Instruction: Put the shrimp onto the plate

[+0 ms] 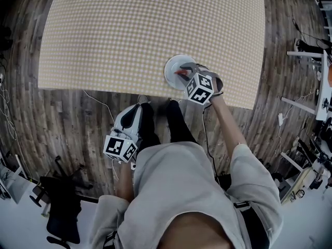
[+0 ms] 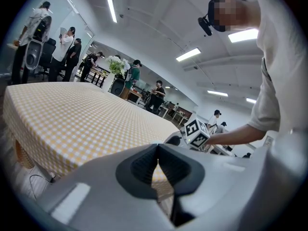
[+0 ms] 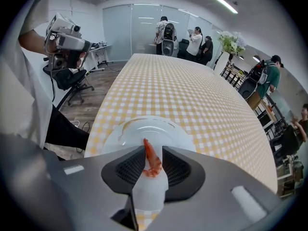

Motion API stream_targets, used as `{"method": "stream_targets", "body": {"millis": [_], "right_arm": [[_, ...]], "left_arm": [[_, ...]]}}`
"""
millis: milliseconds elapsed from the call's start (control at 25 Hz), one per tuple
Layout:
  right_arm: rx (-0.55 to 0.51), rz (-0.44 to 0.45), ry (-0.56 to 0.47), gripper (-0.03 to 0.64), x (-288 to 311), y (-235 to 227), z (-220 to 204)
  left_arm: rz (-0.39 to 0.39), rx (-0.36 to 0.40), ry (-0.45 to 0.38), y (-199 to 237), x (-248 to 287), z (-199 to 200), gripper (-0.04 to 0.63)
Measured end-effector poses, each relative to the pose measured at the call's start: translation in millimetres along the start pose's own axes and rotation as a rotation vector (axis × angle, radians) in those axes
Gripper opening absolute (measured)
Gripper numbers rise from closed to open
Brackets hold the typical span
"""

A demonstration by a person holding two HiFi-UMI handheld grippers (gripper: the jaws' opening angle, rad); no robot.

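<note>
A small orange-red shrimp (image 3: 152, 160) lies on the near part of a white plate (image 3: 144, 128), between the jaws of my right gripper (image 3: 153, 150). Those jaws stand apart, and white plate shows beside the shrimp. In the head view the plate (image 1: 171, 66) sits by the table's near edge, with the shrimp (image 1: 181, 73) at the tip of the right gripper (image 1: 189, 73). My left gripper (image 1: 141, 107) hangs off the table, over the floor by the person's legs. Its jaws (image 2: 156, 148) meet at the tips with nothing between them.
The table carries a yellow-and-white checked cloth (image 1: 145, 30) and stands on a wooden floor (image 1: 67, 118). Cables trail on the floor by the table's near edge. A black office chair (image 1: 62, 206) stands at the lower left. Several people stand at the room's far end.
</note>
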State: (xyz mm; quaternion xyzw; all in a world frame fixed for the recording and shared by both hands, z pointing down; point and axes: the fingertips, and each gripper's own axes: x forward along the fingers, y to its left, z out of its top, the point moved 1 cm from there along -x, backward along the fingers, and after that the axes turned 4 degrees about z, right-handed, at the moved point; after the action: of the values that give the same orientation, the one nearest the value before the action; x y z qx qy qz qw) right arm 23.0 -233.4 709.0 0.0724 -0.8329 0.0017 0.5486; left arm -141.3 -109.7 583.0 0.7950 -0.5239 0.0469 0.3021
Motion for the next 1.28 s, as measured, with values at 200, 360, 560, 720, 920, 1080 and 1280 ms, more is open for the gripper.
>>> {"method": "stream_targets", "body": {"millis": [200,360,560,720,920,1080,1280], "right_arm": [[0.009,0.003,-0.008,0.11,-1,2,0],[0.015,0.004,-0.017,0.107,-1,3,1],[0.005,-0.015,-0.026,0.056,-1,3,4],[-0.012,-0.039,-0.026,0.0,6,2,1],[0.006,-0.054,-0.041,0.0,6,3,0],[0.02,-0.08,-0.055,0.0,-20,3,-6],[0.035,-0.118,-0.078,0.0,-34,-3,-2]], "left_arm": [[-0.007,-0.002,0.002,-1,2,-2,0.011],[-0.01,0.004,0.002,1,4,-1,0.011],[-0.016,0.019,-0.004,6,6,3,0.011],[-0.021,0.029,-0.007,8,12,2,0.011],[-0.028,0.041,-0.002,4,11,0,0.011],[-0.026,0.072,-0.009,-16,5,14,0.011],[-0.033,0.115,-0.03,-22,3,30,0.011]]}}
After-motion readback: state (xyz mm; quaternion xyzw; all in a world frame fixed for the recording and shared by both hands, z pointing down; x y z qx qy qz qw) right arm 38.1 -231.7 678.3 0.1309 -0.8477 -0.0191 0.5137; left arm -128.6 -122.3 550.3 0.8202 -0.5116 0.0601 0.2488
